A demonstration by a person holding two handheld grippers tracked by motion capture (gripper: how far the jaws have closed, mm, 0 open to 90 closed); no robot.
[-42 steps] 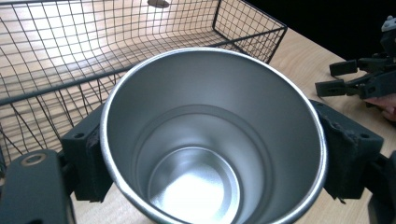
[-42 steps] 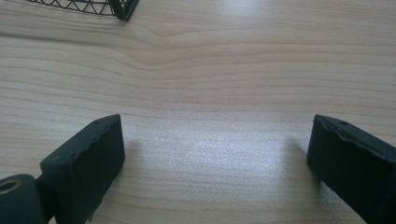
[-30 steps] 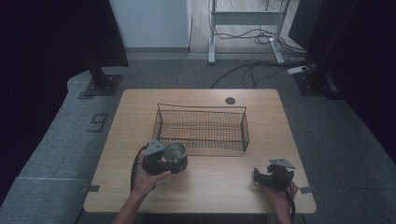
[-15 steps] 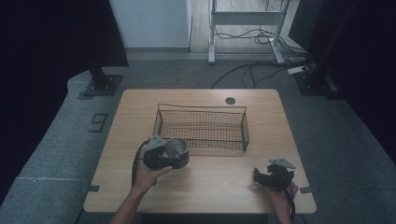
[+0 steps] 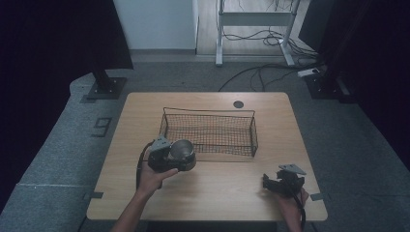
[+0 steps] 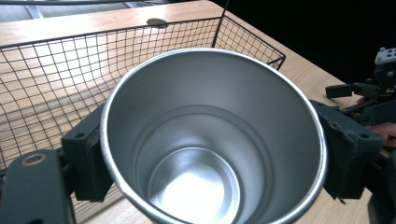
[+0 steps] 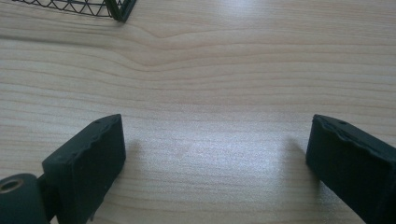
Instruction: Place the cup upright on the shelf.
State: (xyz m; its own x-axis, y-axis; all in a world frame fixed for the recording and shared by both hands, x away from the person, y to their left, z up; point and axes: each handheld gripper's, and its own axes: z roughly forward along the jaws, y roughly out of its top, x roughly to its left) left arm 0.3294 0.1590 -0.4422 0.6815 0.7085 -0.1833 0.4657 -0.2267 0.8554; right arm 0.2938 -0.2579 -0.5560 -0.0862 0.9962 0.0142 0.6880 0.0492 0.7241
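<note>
Left claw clamped on one steel cup, right claw agape, beside one wire basket

The setting is a lab recording bay. A bare wooden bench stands on grey carpet, black curtains enclose left and right, and loose cables run beneath a far metal frame.

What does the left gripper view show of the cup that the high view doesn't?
Left gripper view alone: the steel cup's empty inside down to its bottom, and both pads pressed on its wall. High view alone: the whole wooden table, and the right gripper resting near its front right corner. Both: the wire basket just beyond the cup, held by the left gripper.
</note>
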